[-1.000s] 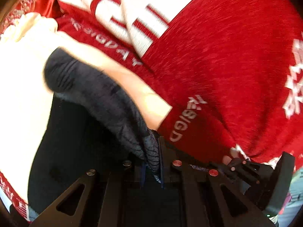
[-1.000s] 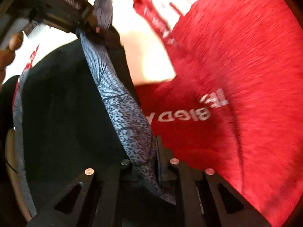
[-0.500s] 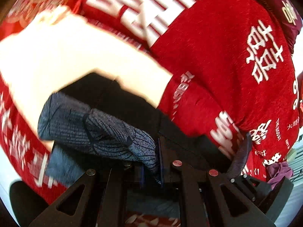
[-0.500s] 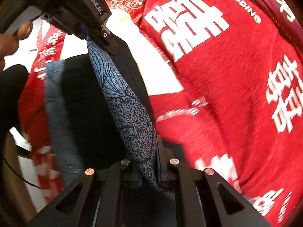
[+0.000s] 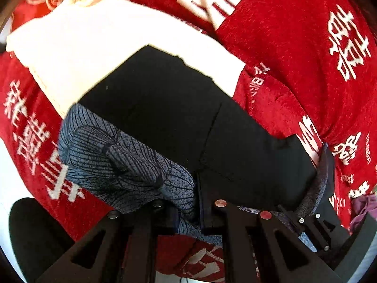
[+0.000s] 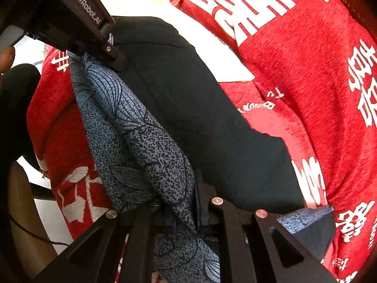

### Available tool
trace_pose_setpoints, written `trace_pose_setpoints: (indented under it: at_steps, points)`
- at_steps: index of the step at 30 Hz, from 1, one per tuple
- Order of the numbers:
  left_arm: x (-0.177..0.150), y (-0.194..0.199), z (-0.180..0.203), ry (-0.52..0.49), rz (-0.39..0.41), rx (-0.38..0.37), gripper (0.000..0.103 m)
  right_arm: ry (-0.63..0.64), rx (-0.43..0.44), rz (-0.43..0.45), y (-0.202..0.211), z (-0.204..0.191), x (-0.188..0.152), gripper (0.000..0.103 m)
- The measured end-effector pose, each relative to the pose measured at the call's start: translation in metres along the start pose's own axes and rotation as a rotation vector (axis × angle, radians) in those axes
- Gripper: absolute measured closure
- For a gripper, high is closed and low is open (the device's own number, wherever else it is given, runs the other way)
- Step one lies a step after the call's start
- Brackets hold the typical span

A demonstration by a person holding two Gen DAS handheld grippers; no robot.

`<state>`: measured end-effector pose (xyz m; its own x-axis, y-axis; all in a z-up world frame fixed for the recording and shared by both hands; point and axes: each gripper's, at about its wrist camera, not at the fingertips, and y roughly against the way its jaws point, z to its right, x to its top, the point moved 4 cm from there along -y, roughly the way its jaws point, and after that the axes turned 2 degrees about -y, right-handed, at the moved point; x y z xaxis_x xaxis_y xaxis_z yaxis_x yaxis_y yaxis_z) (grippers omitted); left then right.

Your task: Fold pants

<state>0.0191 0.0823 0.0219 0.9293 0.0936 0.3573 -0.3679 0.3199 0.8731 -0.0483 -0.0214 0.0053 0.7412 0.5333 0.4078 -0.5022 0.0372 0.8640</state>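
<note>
While both jaws pinch its patterned edge, the pants lie spread on a red blanket, their black outer side up and the blue-grey printed fabric bunched along the near edge. One pair of pants shows, and two grippers. The left gripper has its jaws pressed together on a thick roll of the printed cloth, which bulges out to the left of the fingers. The right gripper likewise clamps a twisted band of the same cloth, which runs up and away from it toward the left gripper.

Only the right wrist view shows the other tool whole: the left gripper's black body with a white "GenRobot.AI" label, gripping the far end of the band, and a fingertip of the hand at the picture's left edge. That view also shows a loose corner of the printed fabric lying on the blanket to the right of the fingers. The left wrist view shows the right gripper only in part, low at the right, with the cloth band curving up from it.

Under the far end of the pants lies one pale cream cloth, bright in the light, on the blanket. White characters and lettering cover the blanket in both views. A small purple item peeks in at the left view's right edge.
</note>
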Motion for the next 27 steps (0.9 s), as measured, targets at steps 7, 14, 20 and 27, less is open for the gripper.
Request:
trace_pose_setpoints:
  at_steps: [7, 14, 20, 27]
  points:
    - [-0.015, -0.018, -0.005, -0.059, -0.008, 0.075, 0.087, -0.017, -0.014, -0.006, -0.005, -0.009, -0.007, 0.086]
    - [-0.017, 0.008, -0.029, 0.005, -0.004, 0.035, 0.046, -0.023, -0.02, -0.033, 0.006, -0.013, -0.006, 0.059]
    - [-0.015, 0.046, -0.087, 0.137, 0.084, 0.055, 0.029, -0.052, 0.07, 0.086, 0.048, -0.026, -0.003, 0.015]
    - [-0.004, 0.056, -0.085, 0.127, 0.105, 0.071, 0.029, -0.41, 0.177, 0.199, 0.058, 0.016, 0.023, 0.015]
